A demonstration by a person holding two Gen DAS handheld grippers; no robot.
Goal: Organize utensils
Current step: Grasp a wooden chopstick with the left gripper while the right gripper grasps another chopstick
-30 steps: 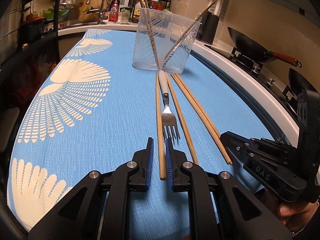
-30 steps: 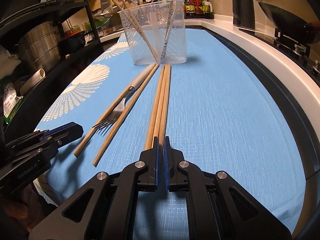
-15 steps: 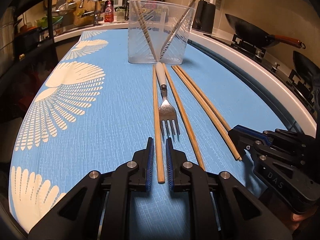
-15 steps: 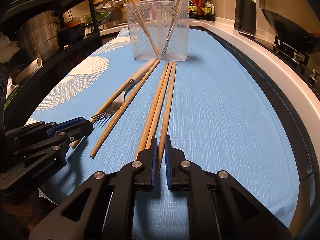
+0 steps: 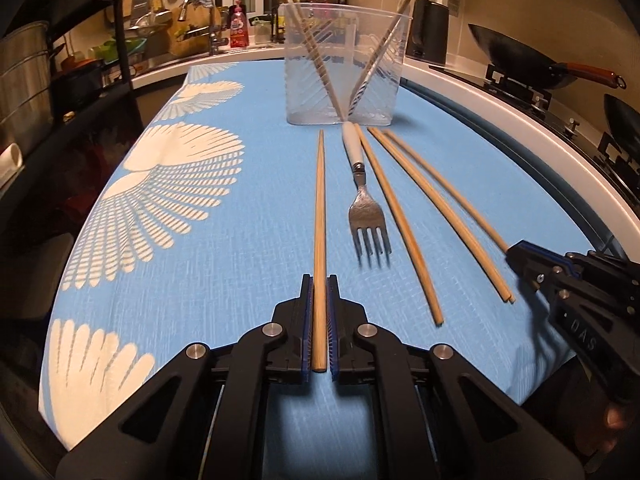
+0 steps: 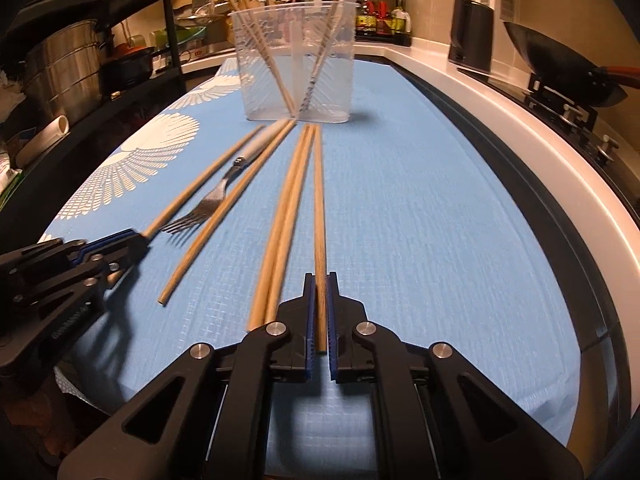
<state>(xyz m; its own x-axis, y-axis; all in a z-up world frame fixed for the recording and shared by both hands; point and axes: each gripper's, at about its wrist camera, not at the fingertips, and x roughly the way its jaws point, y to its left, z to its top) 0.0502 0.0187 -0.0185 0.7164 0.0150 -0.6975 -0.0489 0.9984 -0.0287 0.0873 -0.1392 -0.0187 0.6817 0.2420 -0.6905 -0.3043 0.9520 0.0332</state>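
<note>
Between the blue pads of the left gripper [image 5: 319, 284] lies 1 wooden chopstick [image 5: 320, 216]; the jaws have just been closing and now pinch its near end, the rest of it running straight ahead toward the clear plastic container [image 5: 344, 64]; its far tip stops just short of the container wall. Right of that chopstick lies a fork [image 5: 366, 204], tines toward the camera, pale handle reaching almost to the container; beside the fork lies 1 loose chopstick [image 5: 394, 216], and further right 2 more [image 5: 436, 216] lie side by side.

Seen from the right wrist, the right gripper [image 6: 319, 282] is clamped on another chopstick [image 6: 319, 200], gripped near its end and pointing at the container [image 6: 296, 60]; the pair of chopsticks [image 6: 286, 216] lies just left of it, touching each other. The fork [image 6: 212, 204] sits further left, blurred. Both grippers hold their sticks low over the blue tablecloth [image 6: 420, 240] with white fan prints; several chopsticks already lean inside the container. A wok [image 5: 516, 60] sits on the stove at the right.
</note>
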